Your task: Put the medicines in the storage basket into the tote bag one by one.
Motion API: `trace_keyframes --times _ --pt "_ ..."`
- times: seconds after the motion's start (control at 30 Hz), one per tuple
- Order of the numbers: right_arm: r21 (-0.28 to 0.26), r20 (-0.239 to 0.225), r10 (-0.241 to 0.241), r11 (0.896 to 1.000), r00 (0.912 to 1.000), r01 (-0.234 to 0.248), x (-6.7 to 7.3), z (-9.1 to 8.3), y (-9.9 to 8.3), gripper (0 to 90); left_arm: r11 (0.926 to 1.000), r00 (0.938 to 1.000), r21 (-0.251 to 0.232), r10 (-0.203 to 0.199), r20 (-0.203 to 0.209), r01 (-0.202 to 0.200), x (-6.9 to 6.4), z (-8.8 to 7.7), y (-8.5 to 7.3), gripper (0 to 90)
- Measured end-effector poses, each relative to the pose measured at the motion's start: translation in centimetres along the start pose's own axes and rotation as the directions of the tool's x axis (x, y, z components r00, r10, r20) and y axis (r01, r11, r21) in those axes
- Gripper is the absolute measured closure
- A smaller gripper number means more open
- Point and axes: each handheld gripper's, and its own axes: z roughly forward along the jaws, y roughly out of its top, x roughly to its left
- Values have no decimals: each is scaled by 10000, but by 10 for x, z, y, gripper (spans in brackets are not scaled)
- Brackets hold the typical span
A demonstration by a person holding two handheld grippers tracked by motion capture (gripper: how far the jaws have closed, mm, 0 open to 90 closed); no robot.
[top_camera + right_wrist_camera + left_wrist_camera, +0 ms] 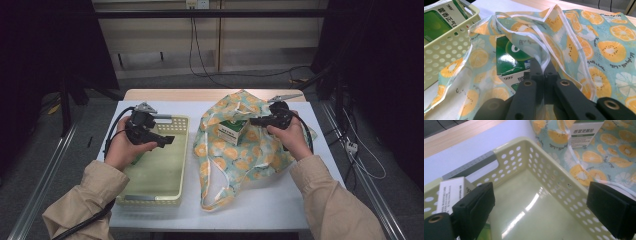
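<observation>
On the white tabletop (260,205) we see a pale green perforated basket (177,192) at the left and a fruit-print cloth bag (240,155) lying beside it at the right, the two nearly touching. Our left gripper (159,140) hangs over the basket with its fingers (475,207) spread wide and nothing between them; in the left gripper view the basket's glossy floor shows through the gap. A white-and-green medicine box (450,195) leans against the basket's inside wall just behind the left finger, below the grey handle (471,165). Our right gripper (543,65) sits over the bag, its fingers pressed together on the bag's white-trimmed edge (544,56), pinching the cloth and holding it raised at the opening. A second green-and-white box (231,131) stands at that opening, partly wrapped by the fabric; in the right gripper view it lies directly ahead of the fingertips, under the lifted trim. We hold each gripper in one hand, beige sleeves entering from below.
</observation>
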Motion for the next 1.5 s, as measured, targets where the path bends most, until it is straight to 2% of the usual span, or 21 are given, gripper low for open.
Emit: trace_keyframes --times 0.17,0.43,0.5,0.7,0.93,1.07,1.2,1.33,1.37,1.5 --pt "-3 7 5 10000 10000 -5 -1 -1 0 896 10000 9999 -25 -50 -129 49 8 -5 -5 58" --pt "-29 -2 37 10000 10000 -37 -2 -3 -1 896 9993 9979 -45 -373 -536 371 24 -9 -16 57" --pt "-43 0 31 10000 10000 -31 -2 -3 -1 895 9994 9968 14 -348 -723 350 28 -9 -18 57" --pt "-33 -4 30 10000 10000 -30 -2 -3 -1 896 9979 9935 26 -647 -937 652 39 -9 -27 57" --pt "-52 10 22 10000 10000 -22 -3 -3 -1 896 9971 9909 182 -716 -1140 741 50 -9 -35 60" --pt "-32 7 29 10000 10000 -29 -3 -4 -1 896 9964 9867 118 -811 -1411 836 54 -11 -38 63" --pt "-84 6 11 10000 10000 -11 -3 -4 -1 896 9954 9850 240 -879 -1486 924 56 -10 -41 69" --pt "-61 9 38 10000 10000 -38 -3 -3 -1 895 9962 9860 293 -772 -1480 824 56 -8 -44 123" --pt "-49 6 39 10000 10000 -38 -3 -3 -1 896 9969 9864 354 -637 -1513 699 56 -8 -45 143" --pt "-69 -3 46 10000 10000 -46 -3 -3 -1 896 9958 9841 417 -737 -1614 814 56 -6 -46 250"
